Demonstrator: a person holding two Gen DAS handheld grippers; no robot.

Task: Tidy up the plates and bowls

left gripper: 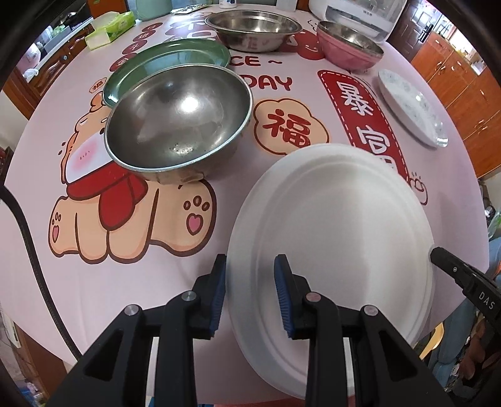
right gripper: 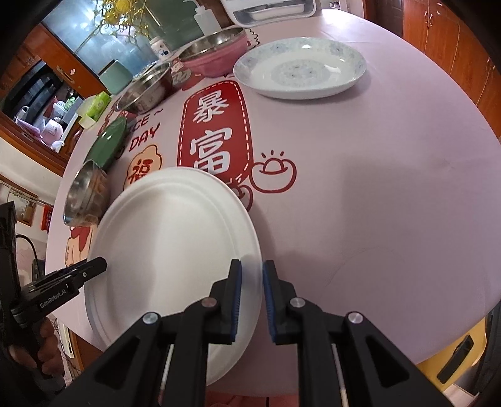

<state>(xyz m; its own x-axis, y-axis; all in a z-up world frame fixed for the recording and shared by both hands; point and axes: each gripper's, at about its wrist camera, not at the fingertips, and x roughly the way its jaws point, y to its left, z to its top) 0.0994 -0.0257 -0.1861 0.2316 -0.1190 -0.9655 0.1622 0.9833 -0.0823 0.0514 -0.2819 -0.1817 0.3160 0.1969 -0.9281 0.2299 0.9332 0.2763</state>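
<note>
Left wrist view: the left tongs [left gripper: 250, 294] stand partly open, straddling the near-left rim of the white plate [left gripper: 332, 225], which lies on the desk [left gripper: 131, 281] near its front edge. Judged advice: seat the rim deep between the pads before closing.

Right wrist view: the right tongs [right gripper: 252, 300] stand narrowly open astride the plate's right rim [right gripper: 175, 238]. Neither pair visibly clamps it. Lift level, both sides together.

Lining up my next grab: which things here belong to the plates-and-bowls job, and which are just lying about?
Job: white plate; patterned plate; green plate; steel bowl; steel basin; pink bowl.
Lying about: tissue box; white bottle; white appliance.
</note>
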